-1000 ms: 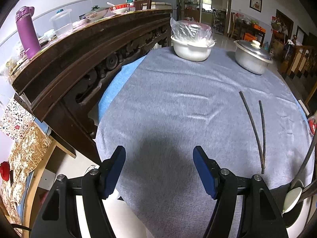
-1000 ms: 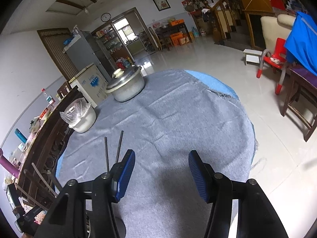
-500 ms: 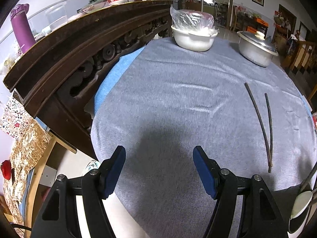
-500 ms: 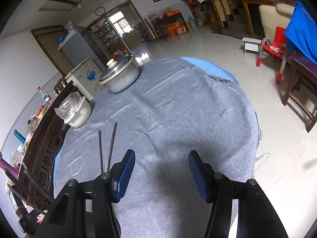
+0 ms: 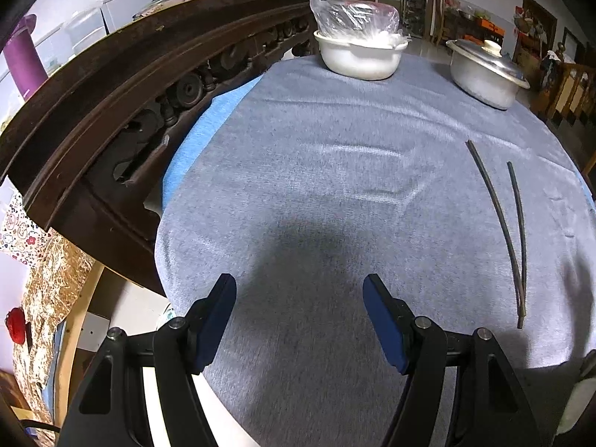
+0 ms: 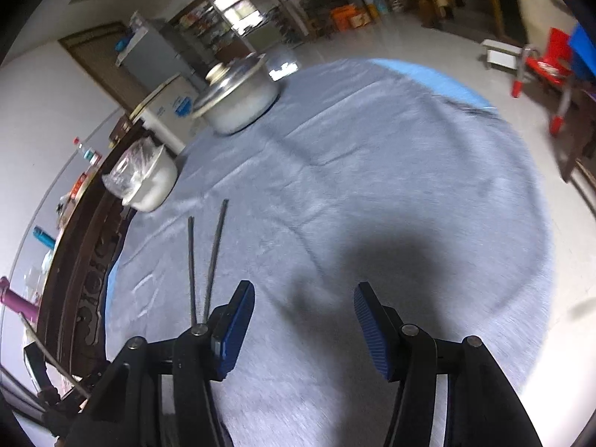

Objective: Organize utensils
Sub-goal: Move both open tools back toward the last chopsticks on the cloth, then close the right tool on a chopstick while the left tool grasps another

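Two dark chopsticks [image 5: 516, 223] lie side by side on the grey tablecloth [image 5: 316, 186], to the right of my left gripper [image 5: 300, 313]. That gripper is open and empty above the cloth's near edge. In the right wrist view the chopsticks [image 6: 208, 257] lie just ahead and left of my right gripper [image 6: 303, 313], which is open and empty over the cloth [image 6: 372, 186]. Their near ends are hidden behind its left finger [image 6: 234, 327]. A white spoon-like shape [image 5: 581, 395] shows blurred at the left view's lower right edge.
A white bowl covered in plastic [image 5: 359, 52] and a lidded metal pot [image 5: 484, 70] stand at the table's far side. A dark carved wooden cabinet [image 5: 130, 85] runs along the left edge. A red chair [image 6: 547, 70] stands on the floor beyond the table.
Both grippers have dropped lower and moved in over the table. The chopsticks have not moved on the cloth. The right wrist view has tilted and blurred.
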Available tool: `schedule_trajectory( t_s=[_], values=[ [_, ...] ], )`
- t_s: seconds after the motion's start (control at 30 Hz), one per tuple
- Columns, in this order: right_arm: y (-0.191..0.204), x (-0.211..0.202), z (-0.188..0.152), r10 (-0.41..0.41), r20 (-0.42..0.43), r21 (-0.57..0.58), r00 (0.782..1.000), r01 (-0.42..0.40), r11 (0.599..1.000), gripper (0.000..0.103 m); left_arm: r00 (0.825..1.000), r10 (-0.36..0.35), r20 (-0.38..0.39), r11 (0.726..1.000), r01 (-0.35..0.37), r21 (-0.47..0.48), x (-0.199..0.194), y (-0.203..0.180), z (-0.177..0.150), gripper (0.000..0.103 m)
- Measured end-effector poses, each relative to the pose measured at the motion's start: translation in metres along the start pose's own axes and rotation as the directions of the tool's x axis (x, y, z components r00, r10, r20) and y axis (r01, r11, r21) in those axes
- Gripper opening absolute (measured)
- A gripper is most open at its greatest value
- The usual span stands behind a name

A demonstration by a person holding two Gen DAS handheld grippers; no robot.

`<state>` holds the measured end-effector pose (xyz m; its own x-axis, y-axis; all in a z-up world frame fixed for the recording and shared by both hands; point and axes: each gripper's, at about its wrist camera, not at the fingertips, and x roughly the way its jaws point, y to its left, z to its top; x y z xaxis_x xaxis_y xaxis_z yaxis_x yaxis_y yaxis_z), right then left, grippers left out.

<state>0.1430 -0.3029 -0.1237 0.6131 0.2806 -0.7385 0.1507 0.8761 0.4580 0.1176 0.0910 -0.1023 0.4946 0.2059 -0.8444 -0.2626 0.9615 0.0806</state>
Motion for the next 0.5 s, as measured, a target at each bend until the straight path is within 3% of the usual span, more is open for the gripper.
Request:
schedule_trajectory(
  t_s=[0.27, 0.37, 0.5],
  values=[
    [0.059, 0.073, 0.043, 0.046, -0.11, -0.15, 0.993, -0.062, 0.987, 0.044, 1.0, 0.008, -0.002, 1.0, -0.008, 0.006, 0.012, 0.0, 0.014, 0.071],
    [0.083, 0.103, 0.058, 0.042, -0.16, -0.195, 0.986, -0.074, 0.978, 0.037, 1.0, 0.009, -0.011, 1.0, -0.008, 0.004, 0.019, 0.001, 0.018, 0.071],
    [0.106, 0.137, 0.069, 0.024, -0.222, -0.231, 0.975, -0.077, 0.97, 0.035, 1.0, 0.013, -0.026, 1.0, -0.013, 0.005, 0.028, 0.003, 0.022, 0.071]
  ],
)
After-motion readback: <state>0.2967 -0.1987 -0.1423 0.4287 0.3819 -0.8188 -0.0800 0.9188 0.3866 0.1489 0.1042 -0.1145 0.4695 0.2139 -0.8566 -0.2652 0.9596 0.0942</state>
